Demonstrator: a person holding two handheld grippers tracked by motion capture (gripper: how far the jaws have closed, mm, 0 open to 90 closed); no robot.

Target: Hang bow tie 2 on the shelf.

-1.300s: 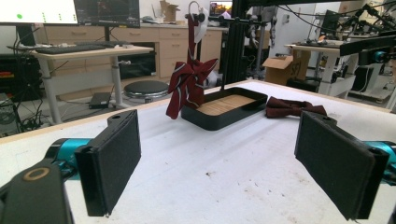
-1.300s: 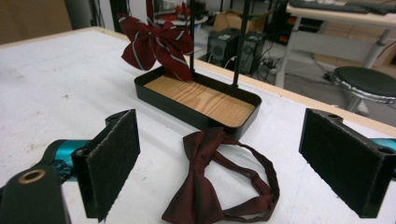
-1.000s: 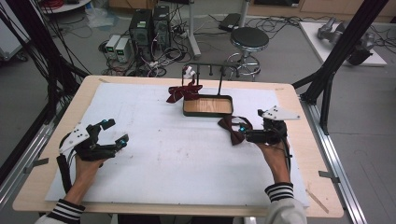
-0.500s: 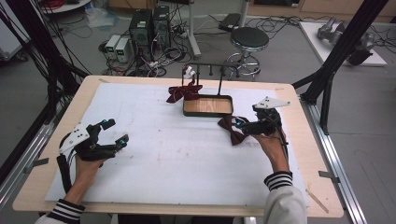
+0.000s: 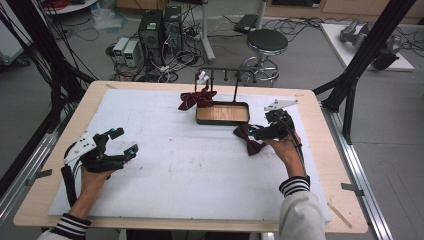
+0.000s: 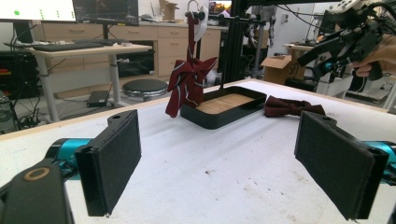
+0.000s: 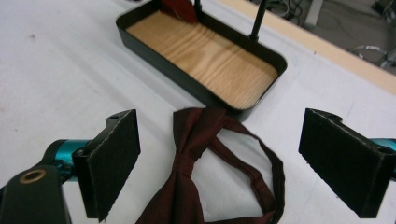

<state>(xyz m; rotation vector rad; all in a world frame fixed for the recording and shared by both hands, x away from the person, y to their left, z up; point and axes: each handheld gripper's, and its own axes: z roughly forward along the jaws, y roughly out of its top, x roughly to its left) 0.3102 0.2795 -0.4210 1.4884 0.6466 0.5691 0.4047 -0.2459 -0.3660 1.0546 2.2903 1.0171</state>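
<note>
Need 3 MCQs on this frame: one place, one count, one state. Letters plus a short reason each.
1. Where does the flat bow tie lie?
A. inside the tray
B. on the white mat beside the tray
C. hung on the rack

2. How many dark red bow ties show?
A. one
B. two
C. four

3. How do the right gripper jaws stand?
A. open, either side of the bow tie
B. shut on the bow tie
C. shut on the tray rim

Key: 1 B, it rests on the mat just off the tray wall. 2 B, one on the mat, the hanging bow tie on the rack. 3 A, both pads stand wide apart with the tie between them, untouched.
</note>
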